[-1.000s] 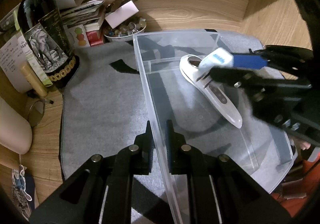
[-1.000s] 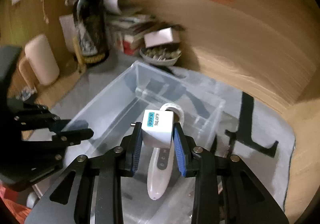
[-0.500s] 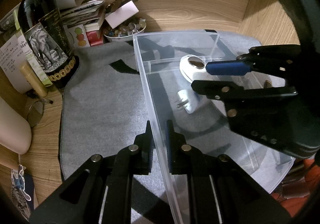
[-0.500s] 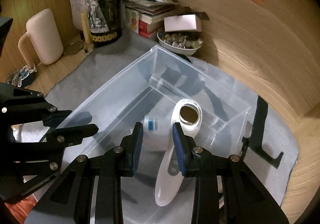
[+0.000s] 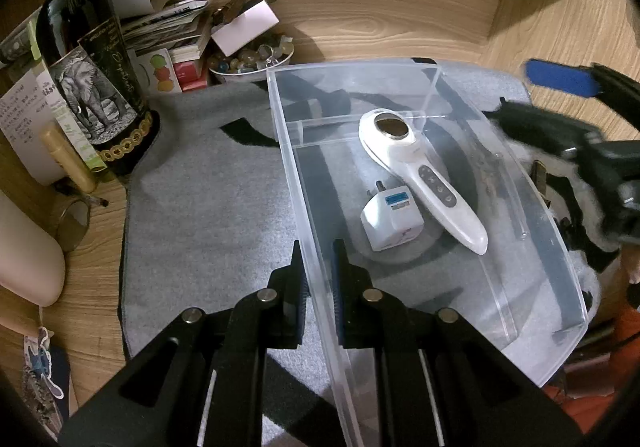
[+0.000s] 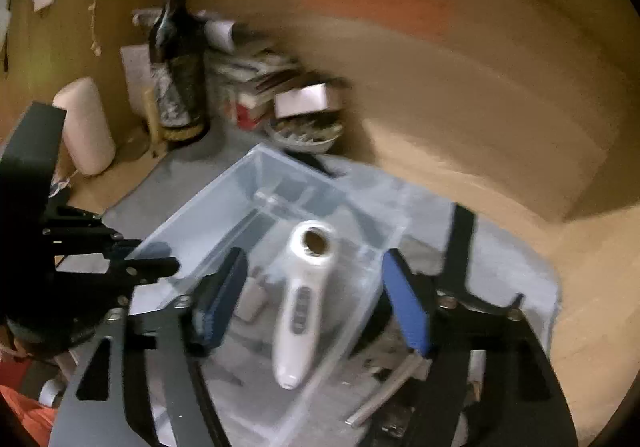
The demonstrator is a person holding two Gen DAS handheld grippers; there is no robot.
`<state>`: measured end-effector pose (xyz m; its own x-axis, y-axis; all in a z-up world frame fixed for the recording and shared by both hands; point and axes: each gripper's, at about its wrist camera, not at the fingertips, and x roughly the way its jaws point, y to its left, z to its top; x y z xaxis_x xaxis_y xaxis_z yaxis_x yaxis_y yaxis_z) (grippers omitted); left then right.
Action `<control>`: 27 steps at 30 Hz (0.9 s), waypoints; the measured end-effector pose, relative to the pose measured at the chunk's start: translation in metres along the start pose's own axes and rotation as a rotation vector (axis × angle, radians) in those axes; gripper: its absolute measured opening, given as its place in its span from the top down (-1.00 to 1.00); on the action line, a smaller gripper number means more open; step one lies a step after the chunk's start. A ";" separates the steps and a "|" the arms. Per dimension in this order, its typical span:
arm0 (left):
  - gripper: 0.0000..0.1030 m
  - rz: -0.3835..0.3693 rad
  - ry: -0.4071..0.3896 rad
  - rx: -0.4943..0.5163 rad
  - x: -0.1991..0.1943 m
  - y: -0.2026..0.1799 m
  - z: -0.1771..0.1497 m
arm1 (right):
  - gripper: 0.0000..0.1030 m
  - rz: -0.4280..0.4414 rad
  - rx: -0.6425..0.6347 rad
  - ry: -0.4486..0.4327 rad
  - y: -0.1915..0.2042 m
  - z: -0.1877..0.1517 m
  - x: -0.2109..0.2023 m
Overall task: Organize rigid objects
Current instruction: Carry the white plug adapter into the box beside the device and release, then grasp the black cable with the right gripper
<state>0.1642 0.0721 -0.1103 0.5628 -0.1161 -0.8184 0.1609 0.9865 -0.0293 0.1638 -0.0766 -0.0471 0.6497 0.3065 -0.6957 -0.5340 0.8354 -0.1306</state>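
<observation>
A clear plastic box [image 5: 288,151] stands on a grey mat. Inside lie a white handheld device [image 5: 424,175] and a white plug adapter [image 5: 392,223] with a blue label, side by side. My left gripper [image 5: 318,259] is shut on the box's left wall near its front. My right gripper [image 6: 316,299] is open and empty, above the box's near right side; it shows at the right in the left wrist view [image 5: 556,95]. The right wrist view is blurred but shows the box [image 6: 208,207], the device [image 6: 304,287] and the adapter [image 6: 252,299].
A dark wine bottle [image 5: 92,87] stands at the back left by stacked papers and booklets [image 5: 172,31]. A bowl of small beads [image 5: 248,59] sits behind the box. A pale cylinder [image 5: 24,251] lies at the left. Small items lie on the mat right of the box [image 6: 392,379].
My right gripper let the plug adapter go into the box, opened wide and drew back to the right. The left gripper has kept its hold on the box wall.
</observation>
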 end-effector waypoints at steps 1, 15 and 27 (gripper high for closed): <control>0.79 0.001 0.000 0.000 0.000 0.000 0.000 | -0.42 -0.019 0.007 -0.010 -0.004 -0.002 -0.006; 0.79 0.003 -0.005 0.003 0.000 -0.001 -0.001 | -0.58 -0.250 0.212 0.006 -0.064 -0.062 -0.054; 0.79 0.009 -0.006 0.007 -0.001 -0.002 -0.001 | -0.58 -0.228 0.424 0.175 -0.082 -0.138 -0.034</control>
<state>0.1621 0.0700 -0.1103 0.5695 -0.1075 -0.8149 0.1611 0.9868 -0.0176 0.1108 -0.2184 -0.1099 0.6044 0.0440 -0.7955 -0.0988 0.9949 -0.0200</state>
